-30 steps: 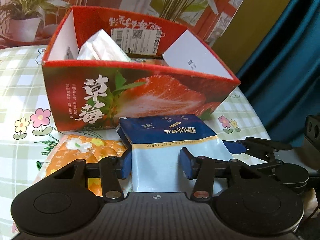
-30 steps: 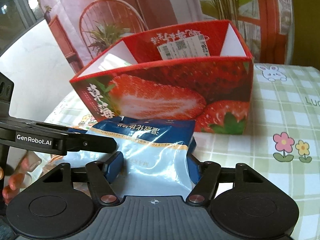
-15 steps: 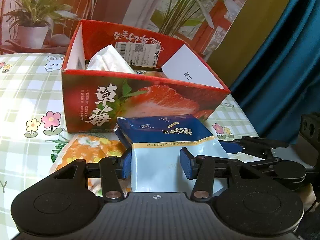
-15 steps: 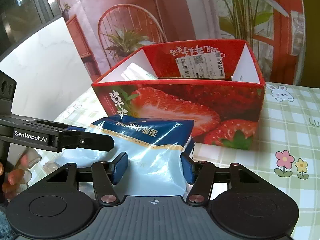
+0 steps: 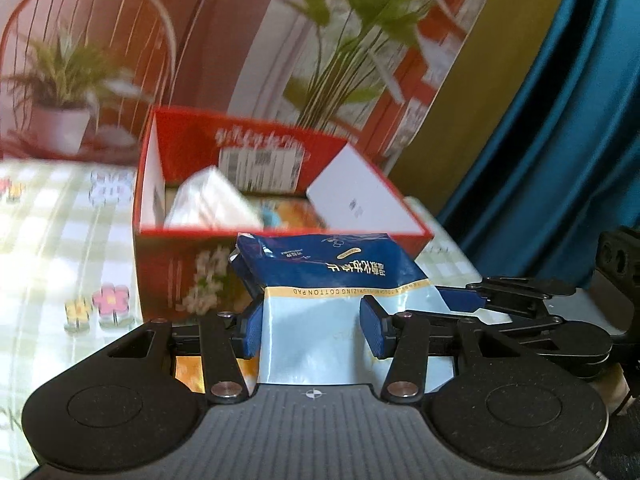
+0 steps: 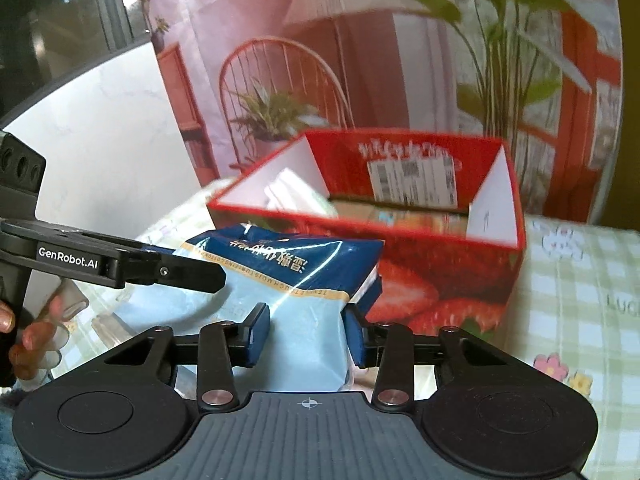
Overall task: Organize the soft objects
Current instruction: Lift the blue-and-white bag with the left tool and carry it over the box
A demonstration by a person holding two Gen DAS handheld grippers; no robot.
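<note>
A blue and pale cotton pad pack (image 5: pixel 328 280) is held by both grippers at once. My left gripper (image 5: pixel 312 330) is shut on its near end. My right gripper (image 6: pixel 306 334) is shut on the same pack (image 6: pixel 296 276) from the other side. The pack is lifted to about the rim of the red strawberry box (image 5: pixel 280 234), just in front of it. The box (image 6: pixel 440 288) is open at the top and holds a white tissue pack (image 5: pixel 212 200) and other soft packs.
An orange flowered pack (image 5: pixel 192 372) lies on the checked tablecloth (image 5: pixel 60 240) under my left gripper. A blue curtain (image 5: pixel 560 120) hangs at the right. A printed backdrop with plants stands behind the box. A hand (image 6: pixel 36 332) holds the left gripper.
Both grippers have risen with the cotton pad pack, from low in front of the box up to its rim. The box interior now shows more.
</note>
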